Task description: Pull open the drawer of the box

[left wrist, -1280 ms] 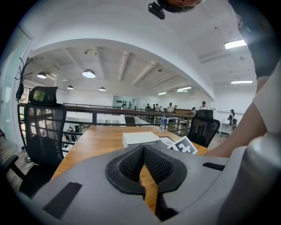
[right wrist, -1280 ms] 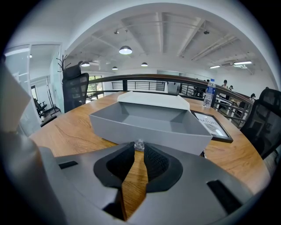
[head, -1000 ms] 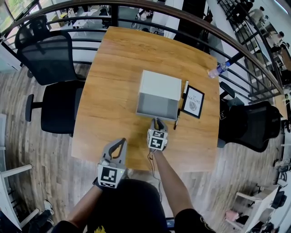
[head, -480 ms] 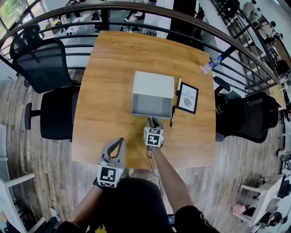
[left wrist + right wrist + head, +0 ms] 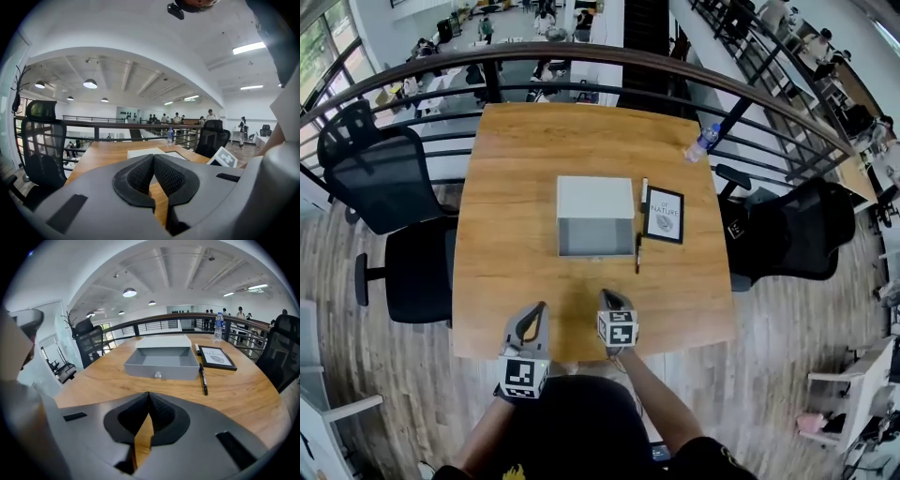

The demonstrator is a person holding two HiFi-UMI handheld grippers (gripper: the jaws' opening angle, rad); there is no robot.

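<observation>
— What's there, counted?

— One white box (image 5: 595, 197) in the middle of the surface (image 5: 506, 234), its grey drawer (image 5: 596, 237) pulled out toward the near side, with one small knob (image 5: 158, 375) on its front. Two pens: a white one (image 5: 644, 187) just right of the box and a black one (image 5: 637, 253) just right of the drawer. One picture frame (image 5: 664, 215) lies flat, right of the pens. One bottle (image 5: 700, 142) is at the far right corner. There are three black chairs, two on the left (image 5: 380, 173) and one on the right (image 5: 792, 234).

— And the grippers?

— The left gripper (image 5: 540, 307) hangs over the near edge with its jaws pressed together on nothing. The right gripper (image 5: 609, 295) is beside it, well apart from the drawer. Its jaws have just been closing and now meet, with nothing between them.

— The surface and the room?

— It is a rectangular wooden top on a plank floor (image 5: 384, 375). A dark curved railing (image 5: 581, 54) runs past the far side.

— Room to move?

— Bare wood lies between the drawer front and the near edge, and the whole left half is bare too. The right side is crowded by the pens and frame.
</observation>
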